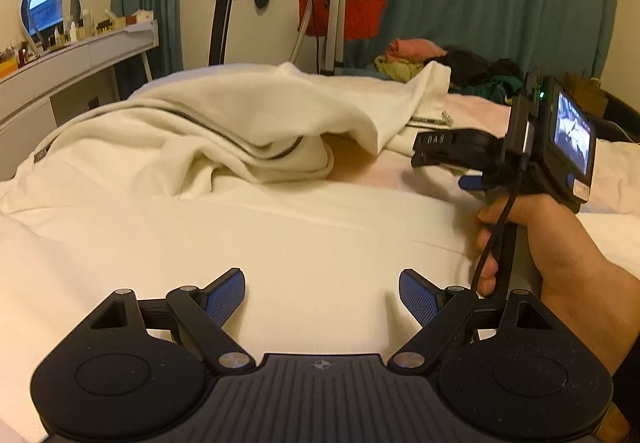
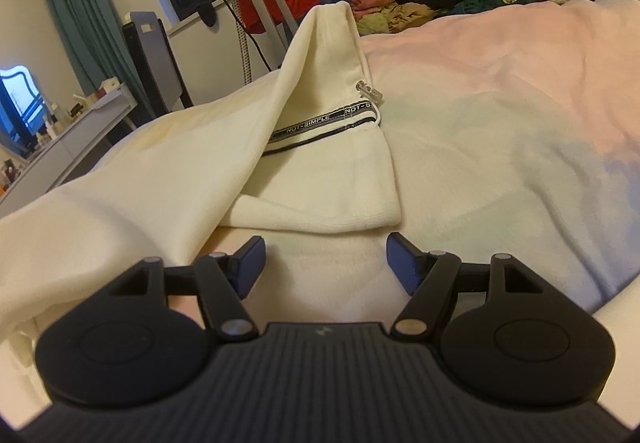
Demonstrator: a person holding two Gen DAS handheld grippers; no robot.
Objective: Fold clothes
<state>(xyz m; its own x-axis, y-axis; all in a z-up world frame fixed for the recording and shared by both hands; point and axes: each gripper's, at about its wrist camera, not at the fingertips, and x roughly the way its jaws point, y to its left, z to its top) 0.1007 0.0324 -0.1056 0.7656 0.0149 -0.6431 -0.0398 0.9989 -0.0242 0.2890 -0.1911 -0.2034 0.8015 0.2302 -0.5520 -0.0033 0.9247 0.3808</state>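
Note:
A cream-white garment (image 1: 208, 131) with dark piping lies rumpled across the bed, part of it humped up. In the right wrist view it (image 2: 320, 171) shows a black-and-white lettered tape and stands up in a peak. My left gripper (image 1: 322, 295) is open and empty, low over the flat cream cloth near me. My right gripper (image 2: 325, 263) is open and empty, just short of the garment's folded edge; it also shows in the left wrist view (image 1: 440, 151), held in a hand at the right.
The bed (image 2: 520, 103) has a pale pink cover. A pile of pink, green and black clothes (image 1: 440, 63) lies at its far side. A dresser with a mirror (image 1: 80, 47) stands left. A stand and red item (image 1: 340, 11) are by the window.

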